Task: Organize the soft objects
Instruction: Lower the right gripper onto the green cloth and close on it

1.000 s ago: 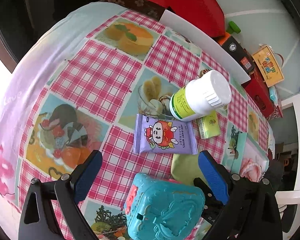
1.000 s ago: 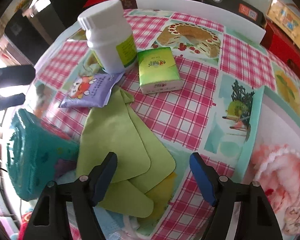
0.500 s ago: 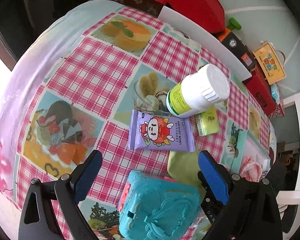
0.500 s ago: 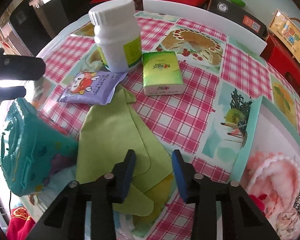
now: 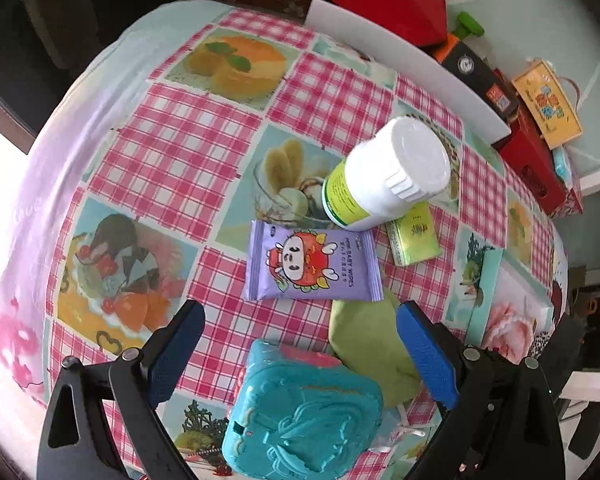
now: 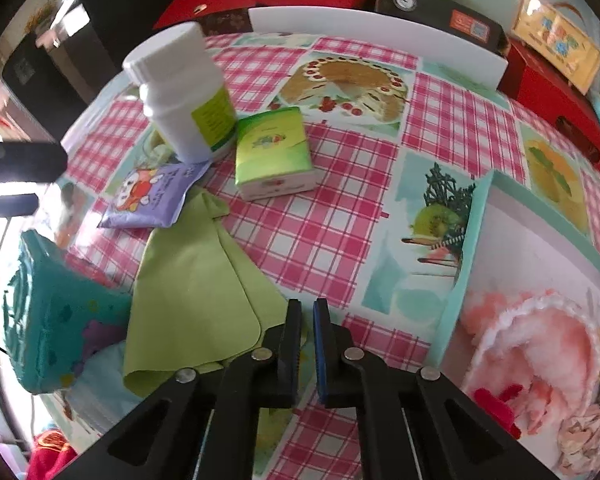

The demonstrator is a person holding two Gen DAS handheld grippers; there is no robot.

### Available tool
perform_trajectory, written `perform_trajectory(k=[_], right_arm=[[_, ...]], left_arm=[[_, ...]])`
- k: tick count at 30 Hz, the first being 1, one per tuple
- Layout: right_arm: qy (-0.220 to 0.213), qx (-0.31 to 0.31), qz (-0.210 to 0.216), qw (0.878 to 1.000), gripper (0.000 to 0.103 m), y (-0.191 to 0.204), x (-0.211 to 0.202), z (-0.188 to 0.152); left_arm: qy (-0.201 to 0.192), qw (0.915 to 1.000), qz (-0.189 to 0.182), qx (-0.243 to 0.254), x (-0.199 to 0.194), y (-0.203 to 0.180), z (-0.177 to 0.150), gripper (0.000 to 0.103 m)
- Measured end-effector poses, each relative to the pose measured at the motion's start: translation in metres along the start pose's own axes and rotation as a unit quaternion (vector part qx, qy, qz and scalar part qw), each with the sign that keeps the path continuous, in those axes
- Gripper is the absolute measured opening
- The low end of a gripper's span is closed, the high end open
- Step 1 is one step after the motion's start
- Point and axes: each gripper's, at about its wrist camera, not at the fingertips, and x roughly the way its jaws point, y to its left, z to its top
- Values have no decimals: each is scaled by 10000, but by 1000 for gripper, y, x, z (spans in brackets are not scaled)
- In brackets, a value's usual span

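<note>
The green cloth (image 6: 196, 280) lies crumpled on the desk (image 6: 340, 208) beside the teal box (image 6: 48, 320). The right gripper (image 6: 307, 312) is clenched on its near edge; the left gripper (image 5: 300, 344) is released. The cloth is best lifted slowly so the thin fold is not lost.

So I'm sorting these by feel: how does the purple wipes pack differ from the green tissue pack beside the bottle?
The purple wipes pack is a flat pouch with crimped ends and a cartoon figure; the green tissue pack is a thicker, blocky packet with a plain green top. The wipes pack is the wider, the tissue pack the more compact. Both lie flat on the checked tablecloth, next to the white bottle.
</note>
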Motion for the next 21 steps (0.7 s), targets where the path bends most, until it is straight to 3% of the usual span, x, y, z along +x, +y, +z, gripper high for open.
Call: perform_trajectory(k=[4,9,11,13,18,21], right_arm=[[32,202,368,9991,9,-9,0,2],[98,414,1122,9928,10,-7,-1,4],[103,387,1324,9904,21,-3,-6,3],[125,348,1499,9880,58,3,-8,5],[163,24,1479,9889,62,22,-11,4],[233,-265,1059,9937,64,35,-4,3]], left_arm=[[58,9999,105,64,1,-5,2,96],[296,9993,172,126,8,-7,7,96],[254,9993,231,174,6,-6,7,96],[235,9994,219,132,4,-2,6,96],[249,9993,231,142,2,4,4,96],[245,9994,205,148,-1,7,3,97]])
